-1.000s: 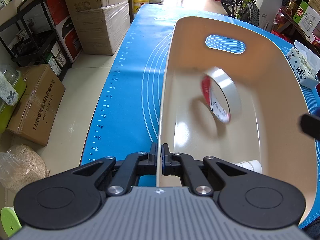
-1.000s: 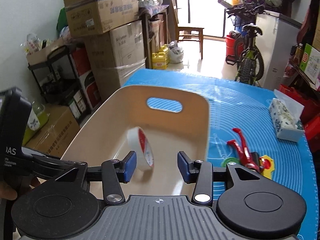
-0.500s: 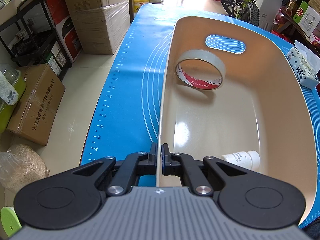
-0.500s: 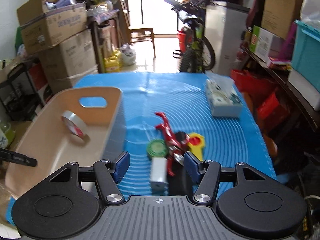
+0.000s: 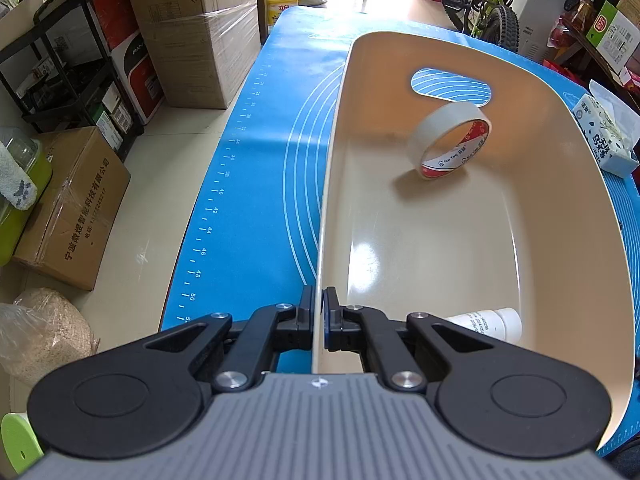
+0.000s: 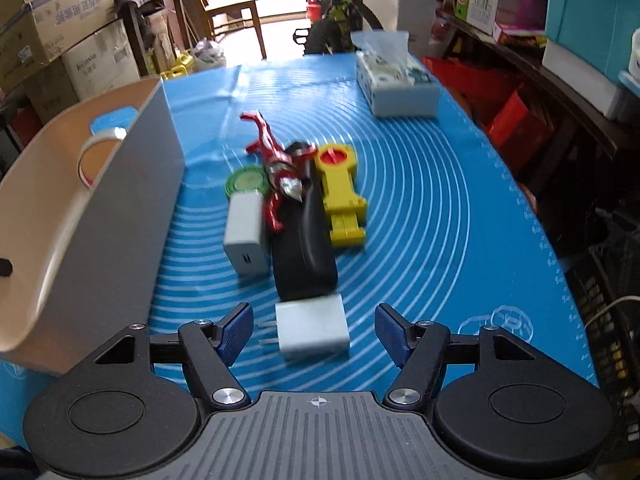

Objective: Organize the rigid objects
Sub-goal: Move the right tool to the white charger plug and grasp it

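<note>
Left gripper (image 5: 319, 312) clamps the bin (image 5: 560, 168) rim; tape roll (image 5: 450, 140) far ahead, bottle (image 5: 486, 322) just right; right gripper (image 6: 314, 334) gapes

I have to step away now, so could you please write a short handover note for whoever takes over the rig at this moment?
Left claw: shut on the near rim of the beige bin, steadying it.
Right claw: open, empty, over the white plug adapter on the blue mat.
Done: tape roll standing on edge and white bottle lie inside the bin.
Left on the mat beside the bin: that adapter, grey charger, black case, red figure, yellow toy, green disc.
Tissue pack sits further back.
</note>
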